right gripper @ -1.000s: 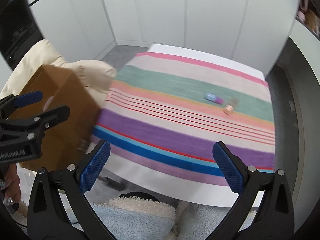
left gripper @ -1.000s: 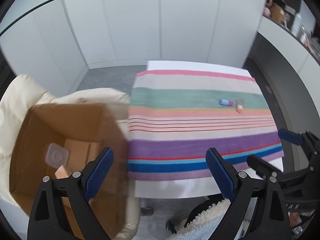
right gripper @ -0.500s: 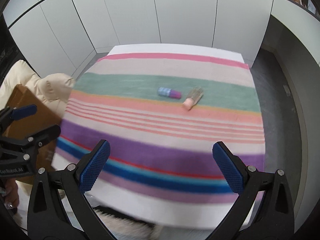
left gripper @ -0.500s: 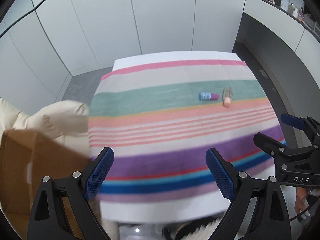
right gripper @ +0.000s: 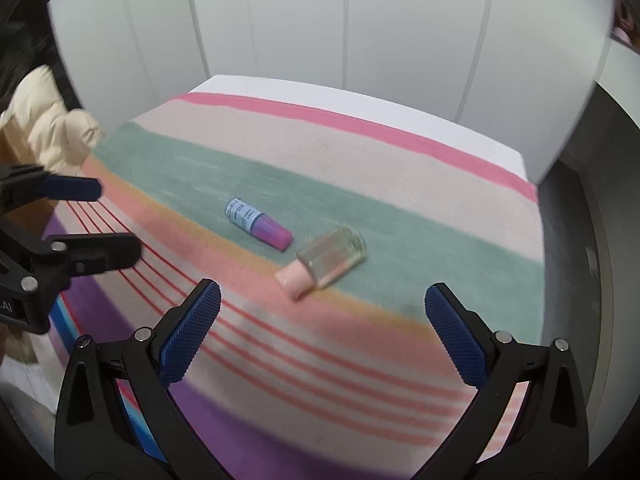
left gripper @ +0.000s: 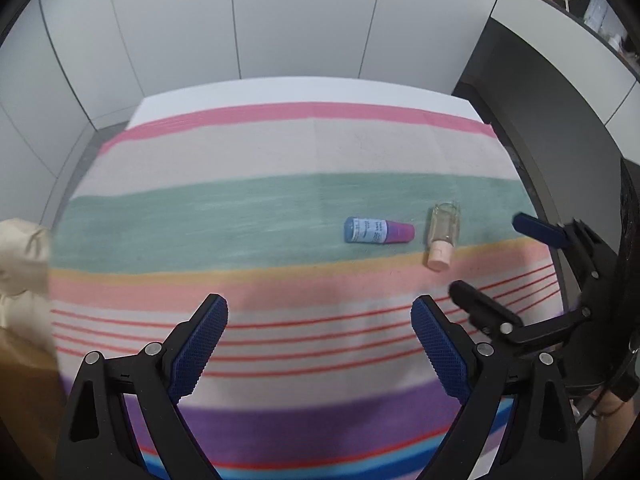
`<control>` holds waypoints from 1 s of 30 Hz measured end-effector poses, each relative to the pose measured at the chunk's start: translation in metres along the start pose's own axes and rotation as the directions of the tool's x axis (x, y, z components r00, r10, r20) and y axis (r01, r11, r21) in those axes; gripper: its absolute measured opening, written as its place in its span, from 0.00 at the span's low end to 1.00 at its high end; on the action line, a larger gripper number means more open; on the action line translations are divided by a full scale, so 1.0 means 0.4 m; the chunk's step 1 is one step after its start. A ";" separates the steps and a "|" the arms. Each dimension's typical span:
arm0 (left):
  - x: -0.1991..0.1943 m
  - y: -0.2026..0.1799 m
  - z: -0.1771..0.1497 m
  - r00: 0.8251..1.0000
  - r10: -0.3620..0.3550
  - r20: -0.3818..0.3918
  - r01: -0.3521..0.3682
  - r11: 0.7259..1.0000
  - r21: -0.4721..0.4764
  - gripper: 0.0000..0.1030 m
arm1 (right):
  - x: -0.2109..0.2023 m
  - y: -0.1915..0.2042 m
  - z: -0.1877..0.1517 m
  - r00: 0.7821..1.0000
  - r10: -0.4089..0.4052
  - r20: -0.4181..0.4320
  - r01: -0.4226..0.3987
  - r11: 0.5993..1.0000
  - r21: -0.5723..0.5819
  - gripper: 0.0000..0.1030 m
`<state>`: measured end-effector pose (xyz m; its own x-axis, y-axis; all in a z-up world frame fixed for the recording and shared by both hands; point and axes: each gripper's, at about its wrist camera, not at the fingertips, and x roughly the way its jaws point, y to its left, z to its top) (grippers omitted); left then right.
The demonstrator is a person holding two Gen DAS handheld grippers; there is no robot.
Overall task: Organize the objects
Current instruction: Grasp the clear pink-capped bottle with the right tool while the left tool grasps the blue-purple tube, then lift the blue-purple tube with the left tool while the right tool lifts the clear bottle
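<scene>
Two small bottles lie on their sides on the green band of a striped cloth [left gripper: 240,224]. One is a blue bottle with a purple cap [left gripper: 378,231] [right gripper: 258,223]. Right of it lies a clear bottle with a pink cap [left gripper: 442,234] [right gripper: 326,261]. My left gripper [left gripper: 319,336] hovers open over the red-lined band, nearer than both bottles. My right gripper [right gripper: 322,326] is open too, just short of the clear bottle, nothing between its fingers. Each gripper also shows in the other view: the right gripper [left gripper: 508,264], the left gripper [right gripper: 108,220].
The striped cloth covers a white table [left gripper: 304,90] that stands before white wall panels. A cream padded jacket [left gripper: 20,264] [right gripper: 48,132] and a brown cardboard box [left gripper: 24,400] sit off the table's left edge. A dark counter with shelves [left gripper: 560,12] runs at the right.
Both grippers have swung from the box at the left towards the table and moved in closer to the two bottles. The box has slid almost out of view. Both stay open.
</scene>
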<state>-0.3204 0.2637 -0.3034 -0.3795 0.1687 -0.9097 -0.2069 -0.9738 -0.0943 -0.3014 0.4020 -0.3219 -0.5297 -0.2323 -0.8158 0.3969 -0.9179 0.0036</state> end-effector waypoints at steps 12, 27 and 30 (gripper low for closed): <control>0.096 -0.011 0.037 1.000 -0.003 -0.030 0.004 1.000 0.030 0.91 | 0.091 -0.012 0.001 0.999 0.039 0.012 -0.038 0.997 -0.073 0.64; 0.175 -0.127 0.090 0.999 0.049 -0.001 -0.049 0.998 0.027 0.58 | 0.012 -0.151 -0.062 0.997 -0.065 -0.035 0.072 0.965 0.253 0.64; 0.168 -0.128 0.083 0.999 0.042 0.001 -0.042 0.999 0.032 0.57 | 0.009 -0.156 -0.067 0.997 -0.060 -0.041 0.069 0.961 0.269 0.64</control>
<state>-0.3654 0.3298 -0.3464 -0.3885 0.1276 -0.9126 -0.2199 -0.9746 -0.0426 -0.3080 0.4669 -0.3403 -0.5216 -0.1636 -0.8374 0.1430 -0.9843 0.1032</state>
